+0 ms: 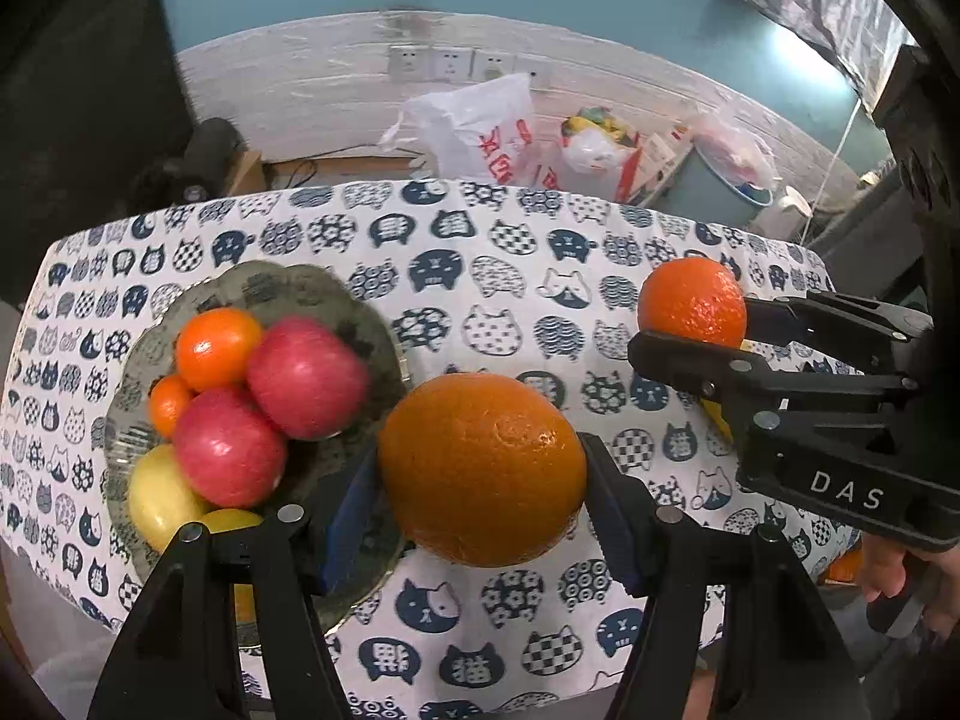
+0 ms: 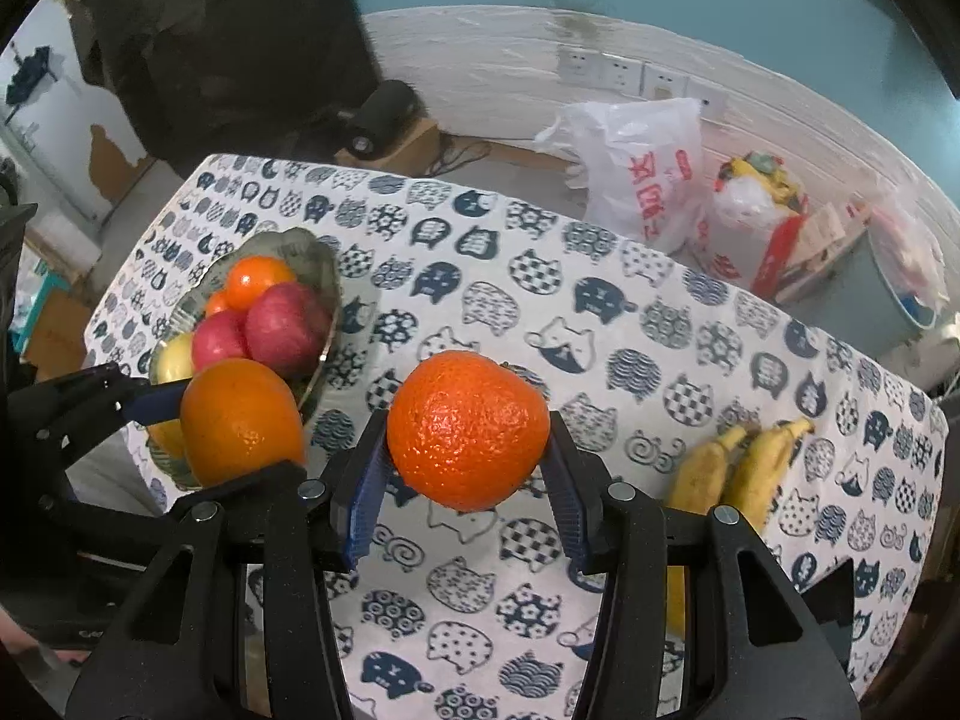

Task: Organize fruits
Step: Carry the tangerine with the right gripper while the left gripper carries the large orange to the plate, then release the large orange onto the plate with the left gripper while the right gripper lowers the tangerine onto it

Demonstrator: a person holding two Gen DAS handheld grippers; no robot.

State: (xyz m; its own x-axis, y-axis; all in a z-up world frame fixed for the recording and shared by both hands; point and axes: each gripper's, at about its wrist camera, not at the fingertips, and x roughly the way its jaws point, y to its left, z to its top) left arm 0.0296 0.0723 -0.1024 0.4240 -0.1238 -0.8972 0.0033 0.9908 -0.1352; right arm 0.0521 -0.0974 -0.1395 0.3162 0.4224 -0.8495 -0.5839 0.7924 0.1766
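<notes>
Both wrist views look steeply down along their fingers, close over the cat-print tablecloth (image 1: 510,252). Shared: fruit bowl (image 1: 366,312), white plastic bag (image 2: 648,162). Each view catches the other gripper at its edge.

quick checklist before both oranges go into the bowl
1. Left gripper clamped on the large orange: ok.
2. Right gripper clamped on the small orange: ok.
3. Free room in the bowl: not ok, apples and other fruit are piled high.
4. Both oranges clear of the tablecloth: ok.
5. Bananas out of the path: ok.
</notes>
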